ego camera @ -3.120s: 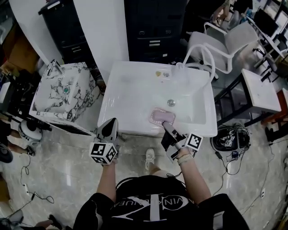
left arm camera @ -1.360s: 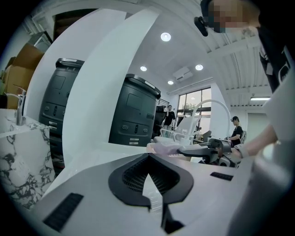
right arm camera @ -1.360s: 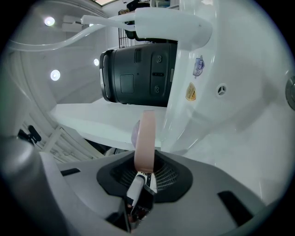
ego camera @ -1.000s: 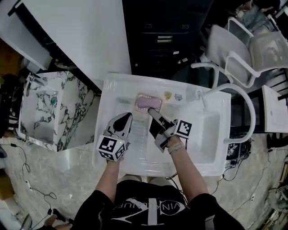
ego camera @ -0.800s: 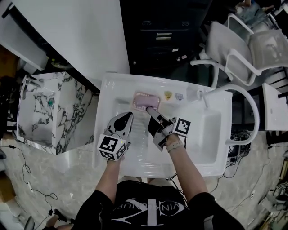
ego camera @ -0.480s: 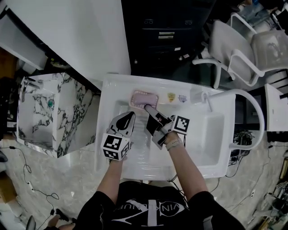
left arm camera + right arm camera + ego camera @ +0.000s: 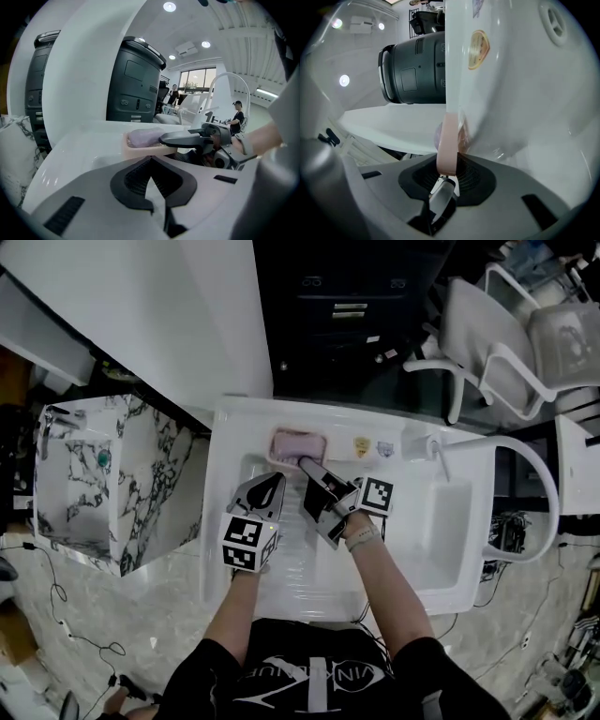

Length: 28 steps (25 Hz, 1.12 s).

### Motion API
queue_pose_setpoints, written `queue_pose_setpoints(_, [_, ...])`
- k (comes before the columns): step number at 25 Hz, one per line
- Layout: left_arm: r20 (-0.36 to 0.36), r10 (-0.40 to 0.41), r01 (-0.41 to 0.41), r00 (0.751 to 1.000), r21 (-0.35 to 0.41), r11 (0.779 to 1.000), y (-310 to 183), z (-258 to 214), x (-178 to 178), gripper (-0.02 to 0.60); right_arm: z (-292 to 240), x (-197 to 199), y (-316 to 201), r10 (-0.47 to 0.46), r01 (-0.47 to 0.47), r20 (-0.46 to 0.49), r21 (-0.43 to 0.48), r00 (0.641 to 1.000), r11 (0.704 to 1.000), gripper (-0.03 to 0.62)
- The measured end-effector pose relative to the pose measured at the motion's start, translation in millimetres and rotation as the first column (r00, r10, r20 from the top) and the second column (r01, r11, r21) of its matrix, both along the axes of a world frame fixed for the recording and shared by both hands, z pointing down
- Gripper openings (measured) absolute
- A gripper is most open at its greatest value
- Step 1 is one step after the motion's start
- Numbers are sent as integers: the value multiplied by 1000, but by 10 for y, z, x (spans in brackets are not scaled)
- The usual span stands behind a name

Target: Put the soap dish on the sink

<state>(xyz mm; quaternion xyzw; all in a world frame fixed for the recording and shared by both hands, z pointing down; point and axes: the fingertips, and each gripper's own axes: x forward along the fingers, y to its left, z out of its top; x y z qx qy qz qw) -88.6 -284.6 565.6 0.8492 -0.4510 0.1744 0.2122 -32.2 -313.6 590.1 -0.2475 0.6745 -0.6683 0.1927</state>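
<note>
Bright and even from round ceiling lamps (image 7: 169,6) above the sink (image 7: 220,474); glare on its white rim; strongly bent near edges, dark in corners; blurred close up.

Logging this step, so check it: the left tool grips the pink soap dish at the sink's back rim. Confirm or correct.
Wrong tool. The right tool grips the pink soap dish at the sink's back rim; the right gripper view shows its edge clamped between the jaws. The left tool is shut on nothing.
</note>
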Motion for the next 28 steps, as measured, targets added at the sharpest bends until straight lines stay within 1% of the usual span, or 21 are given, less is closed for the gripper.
queue_pose_setpoints(3, [16,28,-28,999,-27,999,-7,67,53,12,15,-16,-31,-6,6,7,-12,1000,1000,95])
queue_pose_setpoints(7, [8,41,-41,999,-42,998,-58,105,103,12,17,-75,-79,-17,18,28,-48,999,999,95])
queue_pose_setpoints(13, [-4,36,-36,999,-59,998,-148,112,119,12,-10,-189,-89,-70,73,27,-102,997,992,95])
queue_pose_setpoints(19, [-33,24,-26,999,-76,997,-188,129,99,12,-36,-232,-105,-65,74,73,-129,995,989,96])
queue_pose_setpoints(23, [-37,26,-28,999,-76,997,-198,122,99,12,-61,-237,-107,-65,77,91,-135,994,988,97])
queue_pose_setpoints(28, [-49,28,-32,998,-90,995,-204,136,131,12,-106,-223,-106,-89,100,96,-115,991,988,151])
